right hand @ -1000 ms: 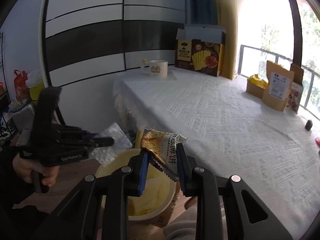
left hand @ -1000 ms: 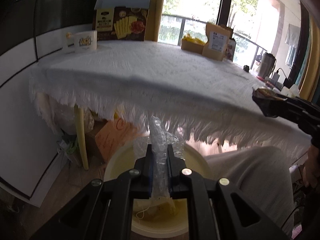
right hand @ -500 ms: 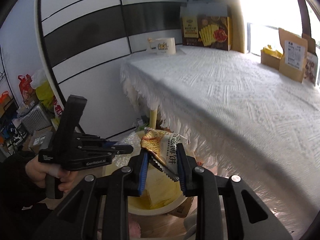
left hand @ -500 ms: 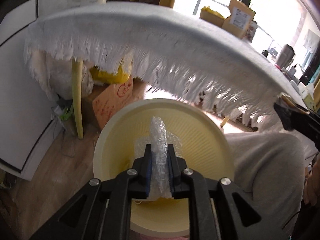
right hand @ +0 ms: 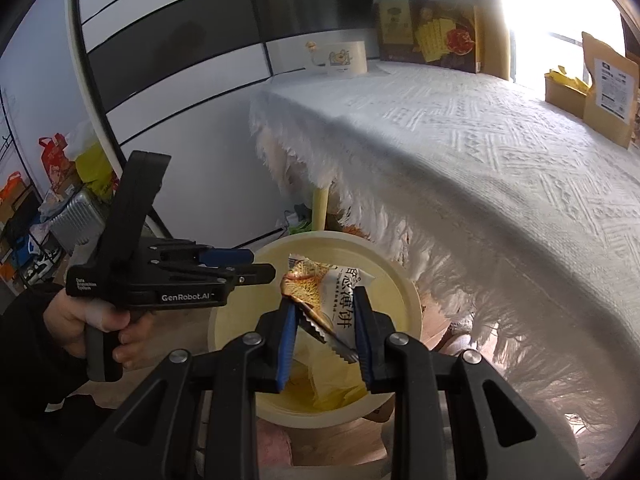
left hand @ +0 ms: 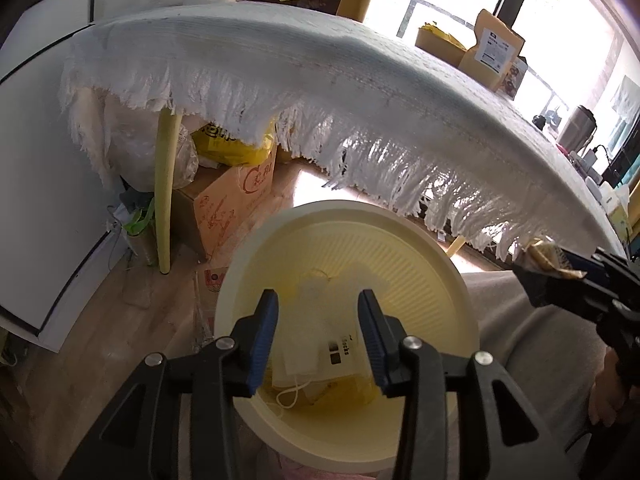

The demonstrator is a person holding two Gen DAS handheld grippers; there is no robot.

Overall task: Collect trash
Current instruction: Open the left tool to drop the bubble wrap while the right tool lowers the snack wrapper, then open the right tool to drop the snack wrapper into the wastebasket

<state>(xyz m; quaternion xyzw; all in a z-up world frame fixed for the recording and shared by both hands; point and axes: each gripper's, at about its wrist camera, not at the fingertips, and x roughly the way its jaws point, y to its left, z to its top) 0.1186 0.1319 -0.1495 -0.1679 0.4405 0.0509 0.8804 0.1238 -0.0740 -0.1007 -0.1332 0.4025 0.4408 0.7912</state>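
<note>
Yellow bin rim sits beside tablecloth fringe.

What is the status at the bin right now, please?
Left hand-held gripper opening, nothing between its jaws. Right hand-held gripper shut on crinkled orange-and-white snack wrapper above round pale-yellow plastic bin. Nothing in the way.

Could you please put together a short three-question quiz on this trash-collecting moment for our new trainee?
1. True or false: the right gripper is shut on a snack wrapper.
2. What lies directly below the left gripper? A. a mug B. the yellow bin C. a suitcase
3. Fill in: the left gripper's jaws, now opening, have ___ between them.

Key: 1 true; 2 B; 3 nothing.
</note>
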